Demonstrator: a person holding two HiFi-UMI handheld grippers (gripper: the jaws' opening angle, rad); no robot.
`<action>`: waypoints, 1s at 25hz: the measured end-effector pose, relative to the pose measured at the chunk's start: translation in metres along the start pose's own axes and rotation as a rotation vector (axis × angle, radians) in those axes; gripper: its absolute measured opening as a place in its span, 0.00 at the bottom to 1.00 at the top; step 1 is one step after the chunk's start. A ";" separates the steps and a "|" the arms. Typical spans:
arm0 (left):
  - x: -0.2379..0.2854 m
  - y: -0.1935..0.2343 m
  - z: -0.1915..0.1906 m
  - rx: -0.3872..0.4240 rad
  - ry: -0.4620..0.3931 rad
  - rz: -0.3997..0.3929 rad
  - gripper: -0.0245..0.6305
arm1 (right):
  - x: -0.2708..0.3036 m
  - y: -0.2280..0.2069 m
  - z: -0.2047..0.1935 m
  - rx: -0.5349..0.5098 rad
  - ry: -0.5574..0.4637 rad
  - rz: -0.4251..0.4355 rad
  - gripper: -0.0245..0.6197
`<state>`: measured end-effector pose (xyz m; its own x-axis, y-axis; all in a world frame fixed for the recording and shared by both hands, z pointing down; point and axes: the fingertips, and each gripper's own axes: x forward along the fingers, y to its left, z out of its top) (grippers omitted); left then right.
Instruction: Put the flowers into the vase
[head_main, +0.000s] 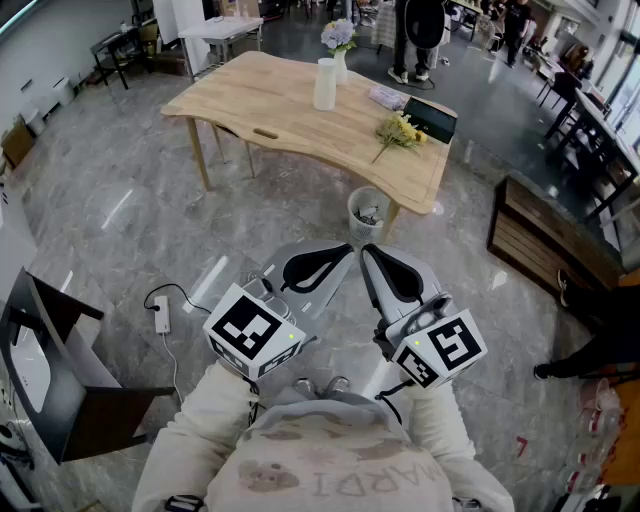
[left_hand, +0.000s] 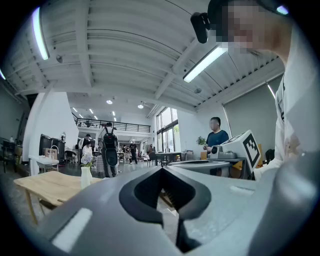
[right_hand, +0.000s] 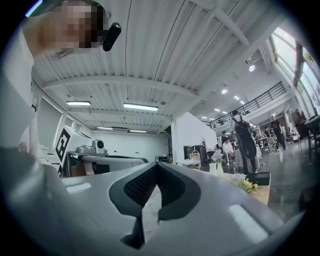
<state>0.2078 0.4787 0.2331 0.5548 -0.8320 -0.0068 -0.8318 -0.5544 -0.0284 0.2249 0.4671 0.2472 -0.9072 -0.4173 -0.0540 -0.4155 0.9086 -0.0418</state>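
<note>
Both hand-held grippers are held close to the person's chest, well apart from the tabletop (head_main: 300, 120), which stands at 12 o'clock across a grey stone floor. The left hand-held gripper (head_main: 338, 254) has its jaws together with nothing between them; its own view shows the jaw tips meeting (left_hand: 162, 172) above a hollow through which only floor shows. The right hand-held gripper (head_main: 372, 256) is likewise closed and empty, with its jaws meeting at the tip (right_hand: 156, 167). The two point inward, their tips near each other.

The flowers (head_main: 400, 130), a small yellow bunch, lie flat on the tabletop toward its right end. They are at 4 o'clock from the white vase (head_main: 325, 84), which stands upright and apart from them. A second vase of pale purple flowers (head_main: 340, 42) stands at 1 o'clock of the white one, close to it. A black flat pad (head_main: 432, 119) lies just beside the yellow bunch at its 2 o'clock.

Below the tabletop's near edge stands a mesh bin (head_main: 368, 214). A power strip (head_main: 162, 316) with its cord lies on the floor at 9 o'clock of the left hand-held gripper.
</note>
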 end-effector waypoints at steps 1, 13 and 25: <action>0.000 0.000 -0.002 0.002 -0.001 -0.002 0.04 | 0.000 0.001 0.001 -0.001 -0.001 0.002 0.08; -0.007 0.005 -0.003 -0.015 -0.019 -0.014 0.04 | 0.007 0.013 0.000 -0.003 0.003 0.014 0.08; -0.025 0.015 -0.017 -0.043 -0.049 -0.058 0.04 | 0.001 0.024 -0.008 -0.007 -0.018 -0.080 0.08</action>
<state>0.1816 0.4907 0.2497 0.6015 -0.7969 -0.0556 -0.7977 -0.6030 0.0131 0.2132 0.4881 0.2538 -0.8696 -0.4890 -0.0683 -0.4874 0.8723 -0.0395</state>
